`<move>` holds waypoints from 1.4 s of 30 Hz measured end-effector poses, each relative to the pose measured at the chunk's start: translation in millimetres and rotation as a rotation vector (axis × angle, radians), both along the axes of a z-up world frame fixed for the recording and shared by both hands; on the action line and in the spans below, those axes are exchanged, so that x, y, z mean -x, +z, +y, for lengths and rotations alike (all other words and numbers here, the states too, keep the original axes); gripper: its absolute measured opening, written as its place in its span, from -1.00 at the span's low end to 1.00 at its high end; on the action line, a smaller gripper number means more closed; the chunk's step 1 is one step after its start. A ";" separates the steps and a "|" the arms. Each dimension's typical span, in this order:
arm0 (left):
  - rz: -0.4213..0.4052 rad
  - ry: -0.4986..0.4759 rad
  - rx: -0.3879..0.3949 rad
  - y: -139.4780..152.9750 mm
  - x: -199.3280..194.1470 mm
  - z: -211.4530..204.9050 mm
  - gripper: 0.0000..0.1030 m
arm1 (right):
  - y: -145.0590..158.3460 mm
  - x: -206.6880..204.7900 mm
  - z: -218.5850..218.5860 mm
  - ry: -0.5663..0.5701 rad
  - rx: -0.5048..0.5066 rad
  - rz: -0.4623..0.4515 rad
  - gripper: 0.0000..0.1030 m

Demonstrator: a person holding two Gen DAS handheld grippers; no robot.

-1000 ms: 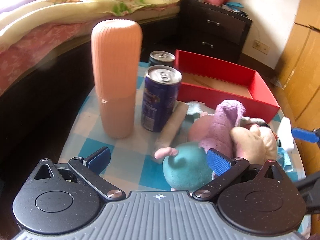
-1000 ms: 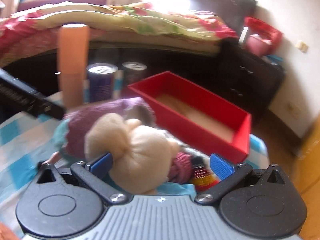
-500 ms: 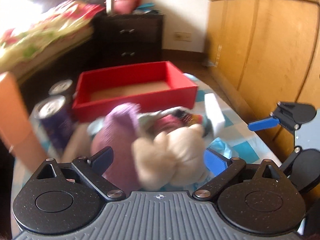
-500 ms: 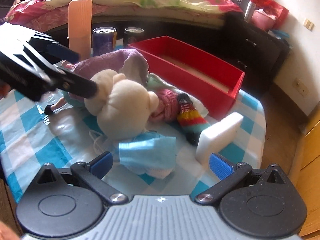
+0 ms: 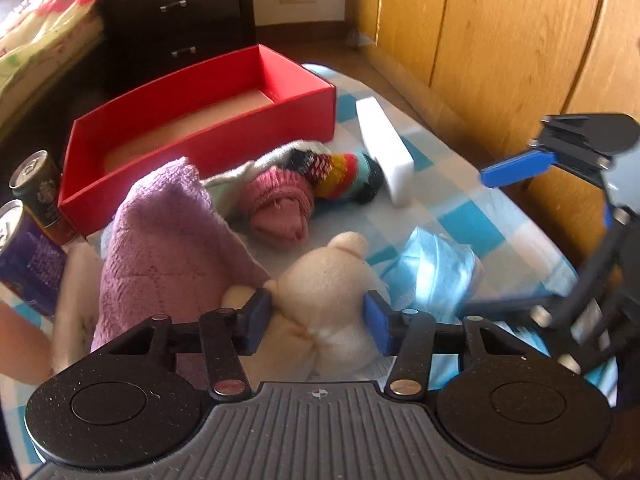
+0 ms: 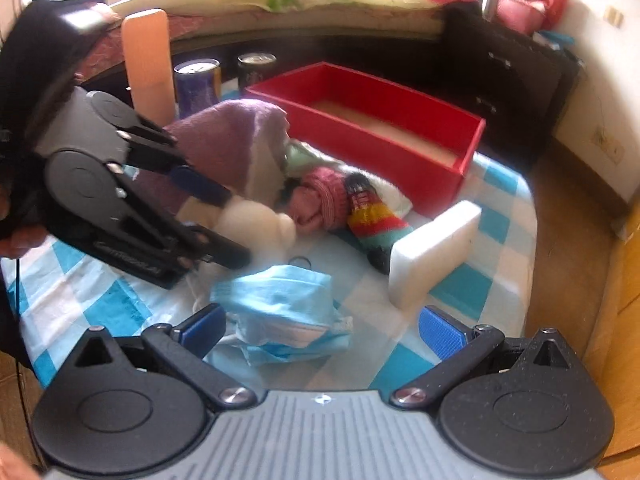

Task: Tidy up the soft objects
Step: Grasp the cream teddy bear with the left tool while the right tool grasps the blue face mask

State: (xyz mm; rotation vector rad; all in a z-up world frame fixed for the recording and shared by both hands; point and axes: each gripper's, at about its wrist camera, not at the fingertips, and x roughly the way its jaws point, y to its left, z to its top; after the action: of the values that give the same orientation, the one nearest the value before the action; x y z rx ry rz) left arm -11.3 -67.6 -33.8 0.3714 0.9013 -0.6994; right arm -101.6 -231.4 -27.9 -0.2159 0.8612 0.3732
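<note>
Cream plush fills the gap of your left gripper (image 5: pixel 318 320), whose jaws are closing with both blue pads pressing against the soft toy (image 5: pixel 328 280); a purple towel (image 5: pixel 168 240) is lying just to its left. Your right gripper (image 6: pixel 320 328) is hovering with its jaws standing wide and holding nothing, a crumpled blue face mask (image 6: pixel 280 304) sitting between its fingers, while the red box (image 6: pixel 400 120) is waiting beyond.

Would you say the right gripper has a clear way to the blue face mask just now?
Probably yes. The right gripper is open, and the mask lies uncovered between its fingers. The left gripper is closing on the cream plush just beyond, apart from the mask.
</note>
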 end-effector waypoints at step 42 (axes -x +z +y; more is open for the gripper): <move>0.069 0.069 0.139 23.1 28.3 43.8 -0.10 | 3.5 -37.8 -10.7 -0.207 -0.232 0.197 -0.95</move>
State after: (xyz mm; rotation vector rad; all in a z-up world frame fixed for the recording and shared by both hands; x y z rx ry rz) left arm -39.6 -23.8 -10.7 0.1929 0.9212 -0.7106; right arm -63.8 -242.2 -24.5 0.1263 1.0150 0.3002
